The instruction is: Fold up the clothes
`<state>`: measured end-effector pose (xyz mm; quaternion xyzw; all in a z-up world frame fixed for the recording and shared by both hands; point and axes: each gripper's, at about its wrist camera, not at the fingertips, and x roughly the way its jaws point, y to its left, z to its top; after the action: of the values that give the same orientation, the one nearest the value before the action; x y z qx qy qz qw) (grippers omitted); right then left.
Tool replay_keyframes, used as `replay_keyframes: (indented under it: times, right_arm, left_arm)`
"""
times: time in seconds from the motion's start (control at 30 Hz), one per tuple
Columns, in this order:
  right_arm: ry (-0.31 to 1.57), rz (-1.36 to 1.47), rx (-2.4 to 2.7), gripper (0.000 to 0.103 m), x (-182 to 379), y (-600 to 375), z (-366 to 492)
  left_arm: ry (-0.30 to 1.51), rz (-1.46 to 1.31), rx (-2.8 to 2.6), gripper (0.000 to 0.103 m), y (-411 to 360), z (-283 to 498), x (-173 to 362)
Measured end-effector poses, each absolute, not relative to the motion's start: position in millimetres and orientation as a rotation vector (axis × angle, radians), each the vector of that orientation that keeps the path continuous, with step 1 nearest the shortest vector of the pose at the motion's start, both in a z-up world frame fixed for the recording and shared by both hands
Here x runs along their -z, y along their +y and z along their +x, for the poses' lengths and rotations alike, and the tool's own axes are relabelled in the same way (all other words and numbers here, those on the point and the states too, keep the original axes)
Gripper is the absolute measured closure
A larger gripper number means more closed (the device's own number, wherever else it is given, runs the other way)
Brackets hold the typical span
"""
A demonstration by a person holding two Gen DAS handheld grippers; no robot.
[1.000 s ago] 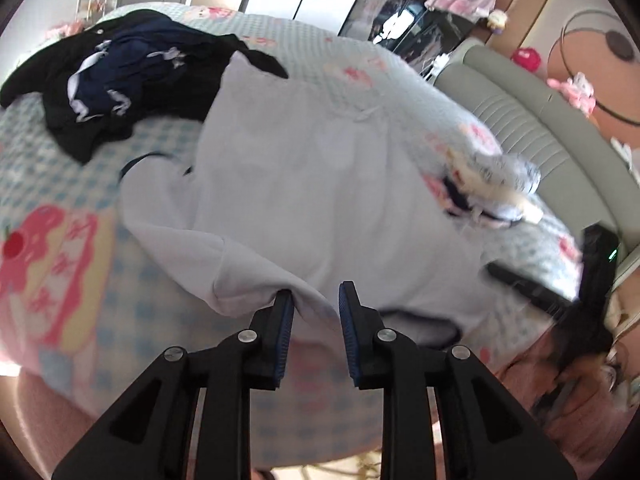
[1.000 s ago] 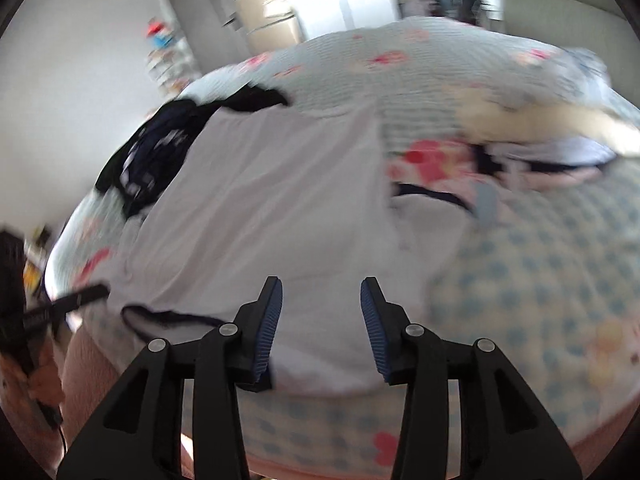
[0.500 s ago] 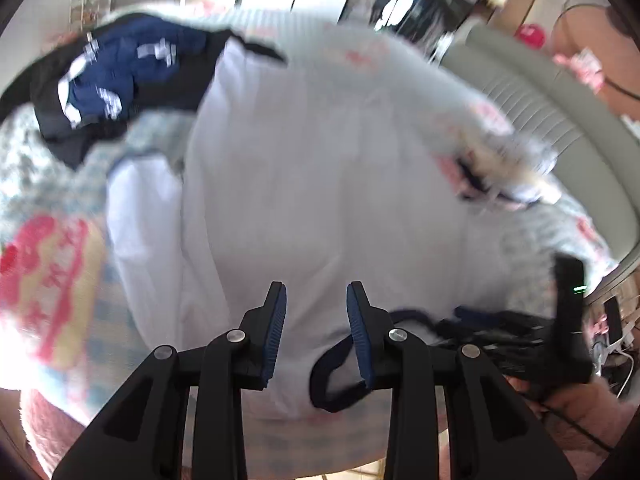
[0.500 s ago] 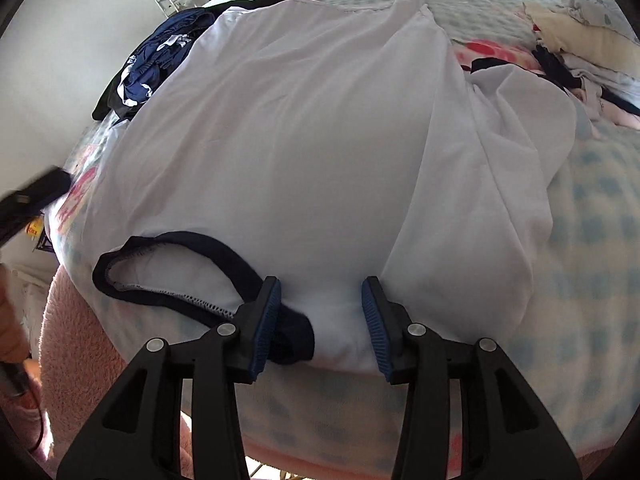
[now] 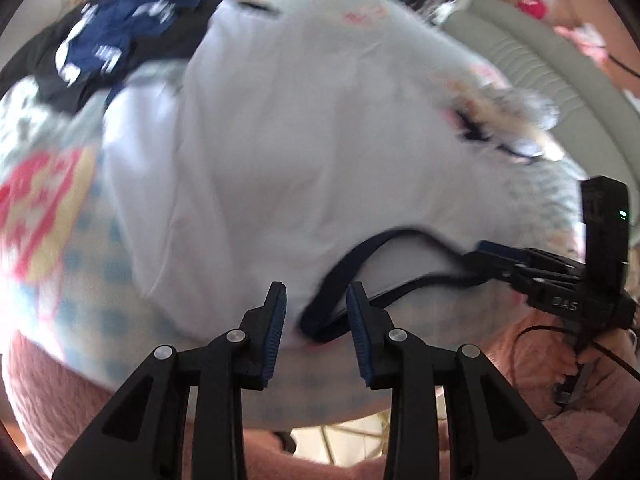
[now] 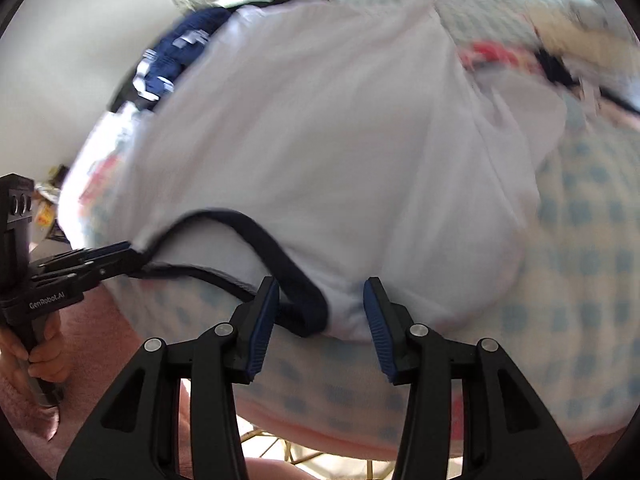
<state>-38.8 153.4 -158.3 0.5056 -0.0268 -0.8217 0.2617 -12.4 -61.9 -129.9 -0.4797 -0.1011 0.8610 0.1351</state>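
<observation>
White T-shirt (image 5: 304, 152) with navy collar (image 6: 276, 256) spread flat on the checked bedspread (image 6: 580, 280), neckline at the near edge, no fold yet visible, so by all appearances only laid out and smoothed, with sleeves and body left to fold. Left gripper (image 5: 316, 320) parted narrowly around the collar's left end without pinching, right gripper (image 6: 320, 316) parted wider around its right end, likewise not clamped. Seen only from the left: grey headboard (image 5: 532, 76); only from the right: the shirt's right sleeve (image 6: 520, 128); in both, the dark clothes pile (image 5: 120, 40).
</observation>
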Motion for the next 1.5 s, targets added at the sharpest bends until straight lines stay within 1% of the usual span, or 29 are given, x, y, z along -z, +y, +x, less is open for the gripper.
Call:
replay_keyframes:
  times: [0.03,0.07,0.1,0.17,0.27,0.3,0.37,0.53,0.63,0.7,0.8,0.87,0.9,1.0,1.03,1.07,1.1,1.17,1.2,1.27,1.4,1.5]
  right_arm:
    - [-0.078,1.33,2.227,0.057,150,151,-39]
    - [-0.065,1.311,2.233,0.051,148,148,-41]
    - [-0.046,1.298,2.241,0.049,146,144,-43]
    - [0.013,1.324,2.241,0.049,157,137,-47]
    - [0.106,1.438,2.214,0.049,186,136,-39]
    - [0.095,1.429,2.211,0.049,186,140,-34]
    - [0.039,1.4,2.207,0.049,180,152,-25]
    - [-0.161,1.348,2.308,0.049,149,201,-25]
    - [-0.335,1.292,2.409,0.049,128,239,-39]
    - [-0.46,1.273,2.469,0.047,120,265,-57]
    - [-0.532,1.298,2.504,0.046,118,292,-90]
    - [-0.545,1.314,2.487,0.045,124,301,-113]
    - [-0.567,1.331,2.455,0.045,130,305,-124]
    - [-0.69,1.384,2.334,0.042,161,308,-159]
    - [-0.681,1.385,2.324,0.045,168,303,-164]
    - [-0.654,1.382,2.322,0.058,172,296,-167]
    - [-0.629,1.379,2.321,0.064,177,290,-170]
    - [-0.527,1.34,2.368,0.083,172,278,-166]
    - [-0.51,1.313,2.396,0.087,167,277,-163]
    - [-0.495,1.254,2.453,0.093,155,278,-155]
    - [-0.403,1.113,2.604,0.096,120,288,-138]
    - [-0.339,1.137,2.673,0.097,112,296,-137]
  left_arm:
    - [-0.283,-1.369,-2.492,0.069,-56,-18,130]
    - [-0.273,-1.349,-2.489,0.069,-51,-24,129]
    - [-0.268,-1.352,-2.481,0.069,-48,-23,130]
    - [-0.261,-1.363,-2.463,0.069,-42,-21,132]
    - [-0.25,-1.381,-2.437,0.069,-35,-18,134]
    - [-0.246,-1.387,-2.428,0.069,-32,-17,135]
    - [-0.239,-1.398,-2.41,0.066,-27,-15,136]
    - [-0.22,-1.426,-2.366,0.065,-14,-10,140]
    - [-0.249,-1.335,-2.334,0.065,3,-34,126]
    - [-0.268,-1.273,-2.312,0.065,14,-51,117]
    - [-0.251,-1.223,-2.307,0.065,40,-70,110]
    - [-0.222,-1.207,-2.316,0.065,61,-81,109]
    - [-0.207,-1.199,-2.321,0.065,71,-86,109]
    - [-0.255,-1.223,-2.291,0.065,79,-91,114]
    - [-0.272,-1.232,-2.28,0.065,81,-93,116]
    - [-0.289,-1.24,-2.269,0.065,84,-95,118]
    - [-0.281,-1.259,-2.271,0.065,83,-95,122]
    - [-0.278,-1.296,-2.269,0.065,81,-95,131]
    - [-0.291,-1.311,-2.261,0.065,80,-96,134]
    - [-0.313,-1.316,-2.245,0.065,78,-94,137]
    - [-0.34,-1.327,-2.229,0.065,76,-91,142]
    - [-0.347,-1.337,-2.228,0.065,75,-90,145]
